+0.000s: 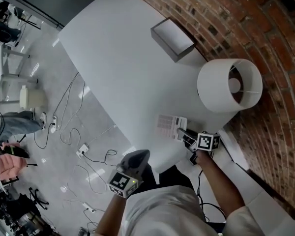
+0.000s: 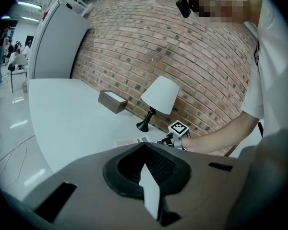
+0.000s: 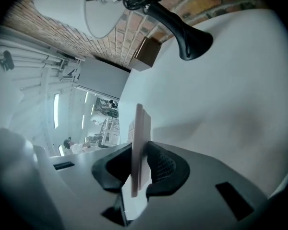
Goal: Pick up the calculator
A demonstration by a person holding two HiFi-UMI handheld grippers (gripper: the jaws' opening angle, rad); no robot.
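- Your right claw [image 3: 142, 159] is squeezing the calculator [image 1: 168, 124] by its near edge.
- The calculator is sitting low over the white table [image 1: 118, 58], near the lamp [image 1: 229, 85]. It looks only just lifted.
- Your left claw [image 2: 145, 164] is closed with nothing in it, hanging by the table edge.
- The grab looks done; lifting it clear is what is left.

Near end of calculator [image 1: 169, 124] behind right gripper [image 1: 184, 133], key print illegibly small.
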